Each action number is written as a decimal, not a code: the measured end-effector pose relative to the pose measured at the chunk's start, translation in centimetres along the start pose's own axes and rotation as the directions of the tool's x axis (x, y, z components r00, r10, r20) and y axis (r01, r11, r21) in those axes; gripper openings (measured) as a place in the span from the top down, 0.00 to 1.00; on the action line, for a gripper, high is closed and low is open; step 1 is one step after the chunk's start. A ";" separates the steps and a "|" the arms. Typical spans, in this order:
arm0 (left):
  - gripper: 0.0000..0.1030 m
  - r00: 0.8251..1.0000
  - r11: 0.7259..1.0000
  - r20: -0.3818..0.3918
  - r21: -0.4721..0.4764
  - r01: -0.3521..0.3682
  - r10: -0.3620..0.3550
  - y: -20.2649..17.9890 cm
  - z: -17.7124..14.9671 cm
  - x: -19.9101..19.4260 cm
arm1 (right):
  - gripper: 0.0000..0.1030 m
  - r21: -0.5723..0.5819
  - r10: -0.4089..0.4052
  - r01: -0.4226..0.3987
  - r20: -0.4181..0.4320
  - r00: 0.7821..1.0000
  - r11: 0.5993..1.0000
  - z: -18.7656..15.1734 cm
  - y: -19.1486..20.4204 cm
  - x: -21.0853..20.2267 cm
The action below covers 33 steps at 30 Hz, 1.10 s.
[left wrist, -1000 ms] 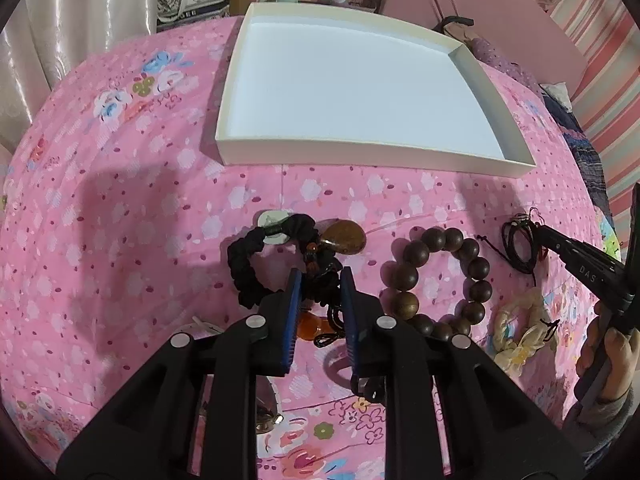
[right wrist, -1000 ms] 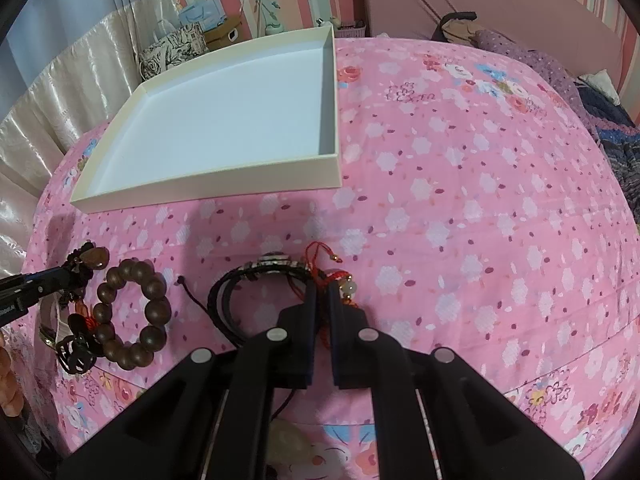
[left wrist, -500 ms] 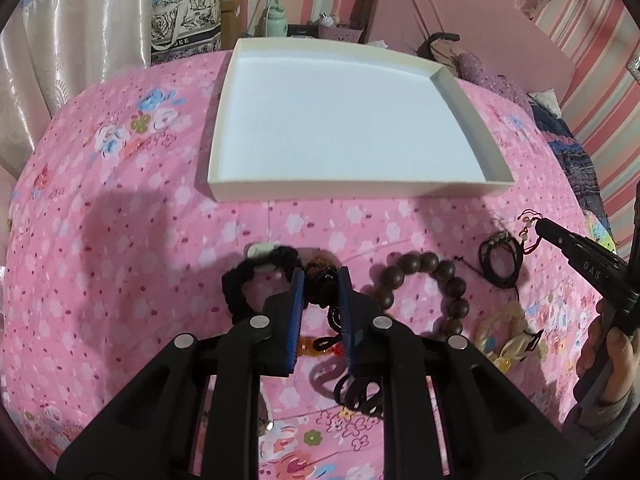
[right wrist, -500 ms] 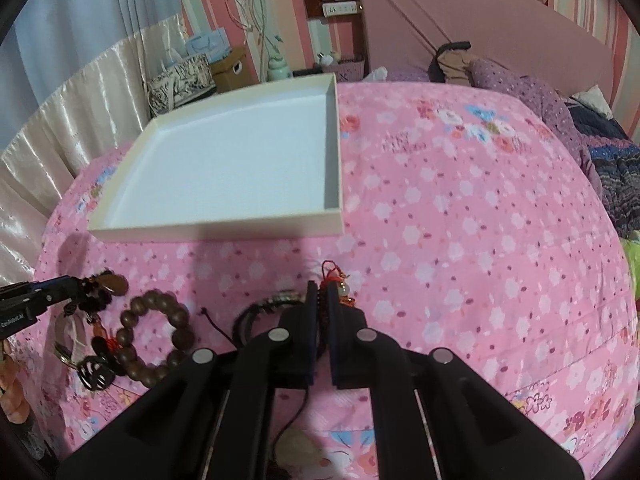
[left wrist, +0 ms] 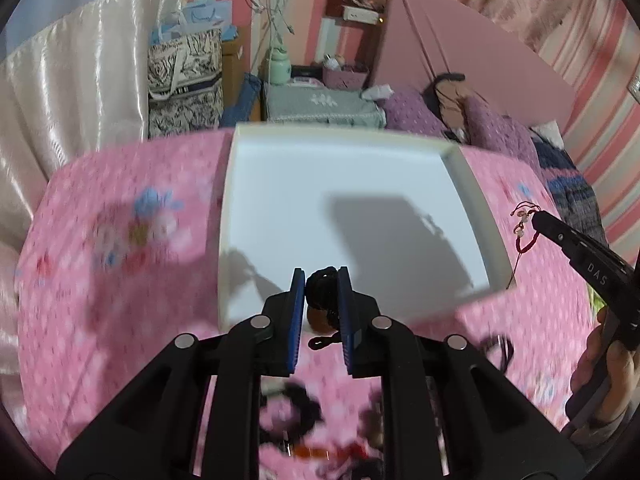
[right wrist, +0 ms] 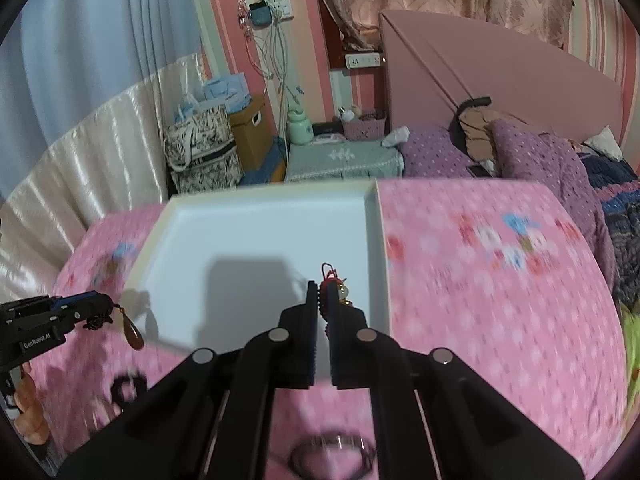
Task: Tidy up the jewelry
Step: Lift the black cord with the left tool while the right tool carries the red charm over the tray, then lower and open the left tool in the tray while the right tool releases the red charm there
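Shallow white tray [left wrist: 464, 184] at mid-frame on the pink floral bedspread [left wrist: 120, 280], floor bare white, crossed only by shadows, nothing lying inside. Left tool [left wrist: 320, 280] clamped on a black cord with a brown teardrop pendant [right wrist: 132, 332], lifted in front of the tray's near wall, low centre of the left view. Right tool [right wrist: 324, 292] pinched shut on a red string charm [right wrist: 334, 280], held before the tray's right part; blurred jewelry [left wrist: 296, 404] low on the bedspread.
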<state>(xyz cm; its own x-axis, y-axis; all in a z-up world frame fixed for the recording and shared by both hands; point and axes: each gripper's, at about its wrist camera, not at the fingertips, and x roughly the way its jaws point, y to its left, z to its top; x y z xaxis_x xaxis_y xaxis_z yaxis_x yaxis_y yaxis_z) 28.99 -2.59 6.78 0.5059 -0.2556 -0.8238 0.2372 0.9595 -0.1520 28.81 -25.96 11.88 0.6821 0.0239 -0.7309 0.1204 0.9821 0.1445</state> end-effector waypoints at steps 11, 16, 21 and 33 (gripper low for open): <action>0.86 0.999 1.000 0.017 -0.005 -0.031 0.031 2.0 8.8 7.5 | 0.96 0.009 -0.007 0.007 -0.026 1.000 1.000 6.7 0.3 10.1; 0.86 0.997 0.997 0.009 0.004 -0.071 0.071 2.4 10.3 10.9 | 0.96 -0.006 -0.044 0.043 -0.039 0.998 0.999 7.6 -0.2 13.1; 0.86 0.998 0.998 -0.018 -0.011 -0.065 0.065 3.0 9.9 13.0 | 0.96 0.003 -0.055 0.056 -0.095 0.994 0.998 6.4 -1.2 15.5; 0.86 0.996 0.996 -0.050 -0.040 -0.077 0.075 4.5 9.2 14.9 | 0.96 0.019 -0.069 0.073 -0.156 0.985 0.997 5.0 -2.2 17.7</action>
<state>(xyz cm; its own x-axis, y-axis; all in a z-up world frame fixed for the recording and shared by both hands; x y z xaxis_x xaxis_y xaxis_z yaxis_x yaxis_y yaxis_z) 45.25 -3.15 -1.11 0.4804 -0.1768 -0.8591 0.1639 0.9803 -0.1101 44.23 -28.60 1.99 0.5514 -0.0152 -0.8341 0.1833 0.9776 0.1034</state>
